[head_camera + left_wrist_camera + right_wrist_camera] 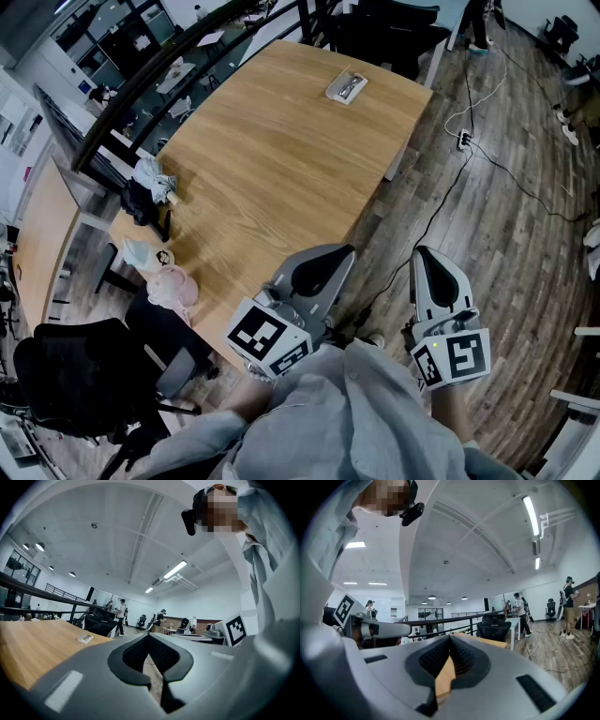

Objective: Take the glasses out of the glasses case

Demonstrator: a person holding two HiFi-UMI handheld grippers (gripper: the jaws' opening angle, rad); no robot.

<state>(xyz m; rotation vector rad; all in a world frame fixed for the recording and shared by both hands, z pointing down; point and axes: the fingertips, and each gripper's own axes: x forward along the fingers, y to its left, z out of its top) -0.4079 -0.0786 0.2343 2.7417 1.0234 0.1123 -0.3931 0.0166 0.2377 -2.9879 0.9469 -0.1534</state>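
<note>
The glasses case (346, 86), a small pale box with something dark inside, lies near the far end of the wooden table (272, 178). In the left gripper view the glasses case (86, 638) shows small and far off on the tabletop. My left gripper (343, 251) is held close to the person's body at the table's near edge, jaws shut and empty. My right gripper (421, 253) hangs beside it over the floor, also shut on nothing. Both gripper views look out level across the room: left gripper (149, 637), right gripper (450, 638). The glasses themselves cannot be made out.
A crumpled cloth and a black object (150, 192) sit at the table's left edge, with a pink bundle (172, 287) below. A black office chair (66, 375) stands at lower left. A power strip and cable (463, 140) lie on the wooden floor. Other people work in the background.
</note>
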